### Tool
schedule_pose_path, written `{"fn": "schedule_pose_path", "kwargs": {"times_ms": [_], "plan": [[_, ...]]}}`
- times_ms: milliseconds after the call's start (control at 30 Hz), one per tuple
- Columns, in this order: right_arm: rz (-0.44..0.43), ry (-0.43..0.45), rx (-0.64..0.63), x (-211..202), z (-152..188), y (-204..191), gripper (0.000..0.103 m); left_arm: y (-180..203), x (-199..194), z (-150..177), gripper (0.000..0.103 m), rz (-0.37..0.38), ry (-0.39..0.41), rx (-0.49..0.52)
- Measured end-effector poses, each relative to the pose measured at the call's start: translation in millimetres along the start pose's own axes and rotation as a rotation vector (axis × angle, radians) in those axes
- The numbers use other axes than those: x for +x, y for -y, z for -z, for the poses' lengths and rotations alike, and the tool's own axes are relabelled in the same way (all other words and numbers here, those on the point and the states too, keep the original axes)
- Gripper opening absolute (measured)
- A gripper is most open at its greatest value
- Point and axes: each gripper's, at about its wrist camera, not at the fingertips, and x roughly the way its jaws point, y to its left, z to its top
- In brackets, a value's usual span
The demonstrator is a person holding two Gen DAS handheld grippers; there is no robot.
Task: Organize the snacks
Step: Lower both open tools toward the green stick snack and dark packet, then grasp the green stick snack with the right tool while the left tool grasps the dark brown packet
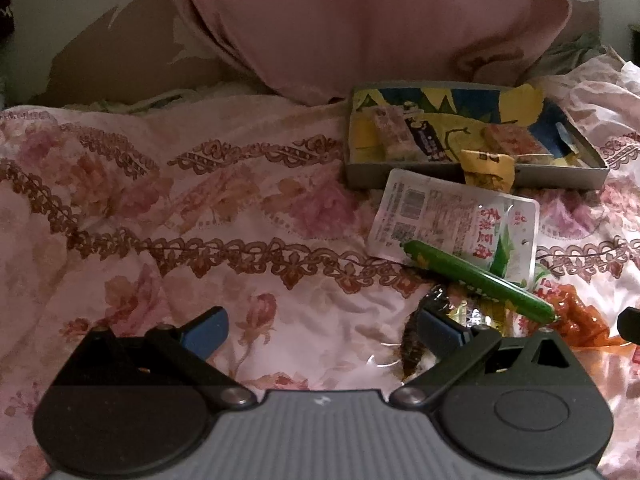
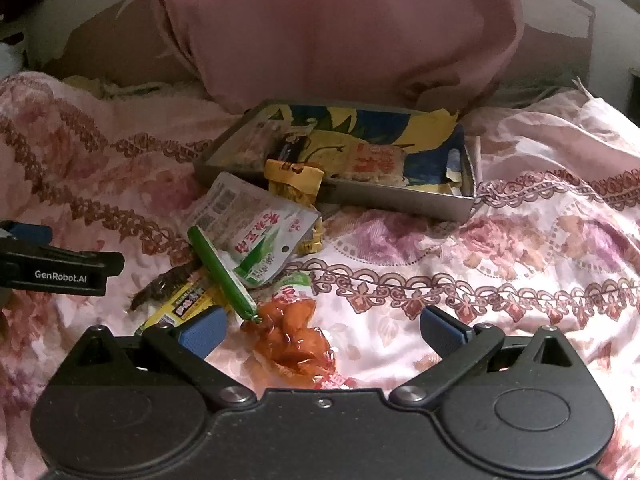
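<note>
Both the left gripper (image 1: 322, 330) and the right gripper (image 2: 322, 330) hold their fingers wide apart and empty — the snack packets (image 2: 256, 240) lie mid-frame on the bed (image 2: 500, 272), below the tin box (image 2: 400, 196).

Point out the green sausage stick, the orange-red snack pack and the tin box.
green sausage stick (image 2: 222, 274): right wrist view, middle of its length.
orange-red snack pack (image 2: 294, 334): right wrist view, centre of the pack.
tin box (image 1: 376, 174): left wrist view, near outer wall.
</note>
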Motion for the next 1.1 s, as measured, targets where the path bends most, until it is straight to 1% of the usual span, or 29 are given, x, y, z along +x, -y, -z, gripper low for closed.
{"fn": "schedule_pose_path", "kwargs": {"times_ms": [267, 400, 467, 600, 667, 733, 867, 933, 1000, 1100], "plan": [[-0.014, -0.021, -0.046, 20, -2, -3, 0.102, -15, 16, -3, 0.103, 0.023, -0.059, -0.060], [-0.034, -0.005, -0.092, 28, -3, -12, 0.102, -17, 28, -6, 0.103, 0.032, -0.121, -0.013], [-0.052, 0.009, -0.114, 30, -4, -17, 0.102, -20, 33, -9, 0.103, 0.062, -0.143, 0.004], [-0.082, 0.020, -0.162, 39, -6, -25, 0.102, -25, 41, -17, 0.103, 0.184, -0.170, 0.018], [-0.097, 0.023, -0.179, 43, -7, -28, 0.101, -24, 45, -20, 0.103, 0.234, -0.167, 0.037], [-0.108, 0.025, -0.202, 46, -8, -32, 0.098, -19, 50, -22, 0.103, 0.279, -0.165, 0.080], [-0.115, 0.024, -0.235, 54, -9, -39, 0.092, -10, 60, -25, 0.102, 0.319, -0.185, 0.173], [-0.121, 0.021, -0.254, 57, -10, -43, 0.090, -9, 63, -26, 0.103, 0.352, -0.188, 0.195], [-0.126, 0.021, -0.277, 59, -10, -46, 0.089, -9, 64, -27, 0.103, 0.369, -0.195, 0.208], [-0.132, 0.007, -0.307, 64, -11, -53, 0.086, -10, 67, -27, 0.102, 0.367, -0.194, 0.220]]}}
